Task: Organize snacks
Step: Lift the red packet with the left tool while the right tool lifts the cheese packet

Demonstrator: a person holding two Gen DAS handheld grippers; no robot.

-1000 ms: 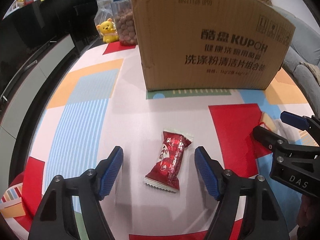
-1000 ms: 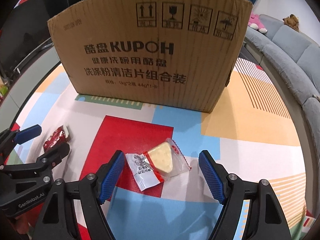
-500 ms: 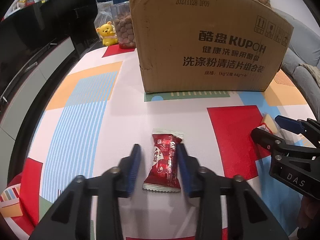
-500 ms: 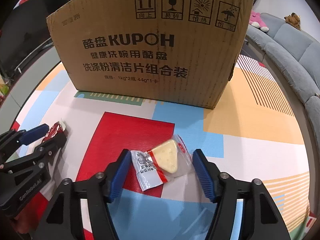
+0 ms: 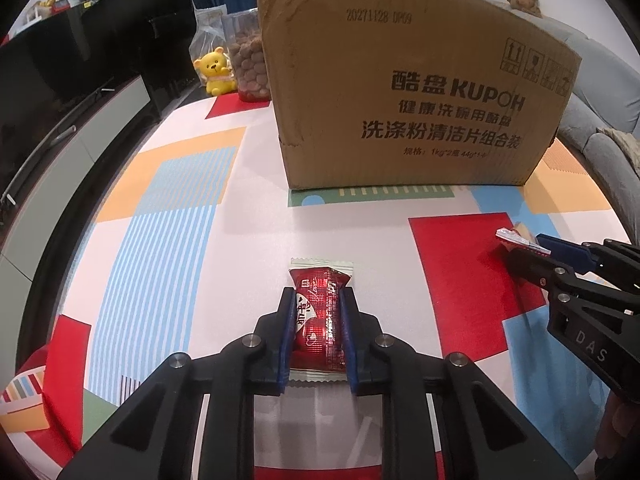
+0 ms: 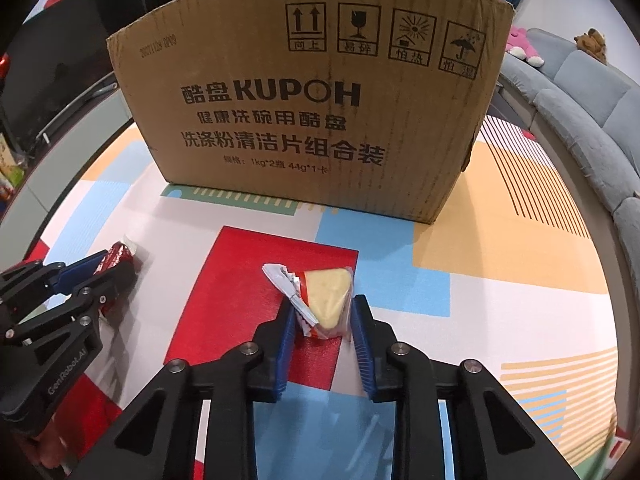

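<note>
Facing both claws: a big brown cardboard box (image 5: 416,92) printed KUPOH in black, standing upright at the far side of the bench (image 5: 248,248), which has a colourful patterned top. Its inside is hidden from both views, contents can't tell.

My left claw (image 5: 317,312) has closed right down on a red foil-wrapped snack packet (image 5: 318,316), blue pads pressing both long sides, packet lying on a white patch of the bench. My right claw (image 6: 322,320) has just been closing on a clear-wrapped yellow wedge snack with red-white label (image 6: 320,300); pads touch the wrapper on both sides, the wedge over the red square. Each claw shows at the edge of the other's view, apart, with bare bench between.

Left of the box, at the bench's far edge: a yellow bear toy (image 5: 216,72) and a clear bag of brown round snacks (image 5: 246,64). A black cabinet (image 5: 80,52) runs along the left, a grey sofa (image 6: 576,92) curves round the right. Nothing lies between the claws and the box; open bench to the left and right.
</note>
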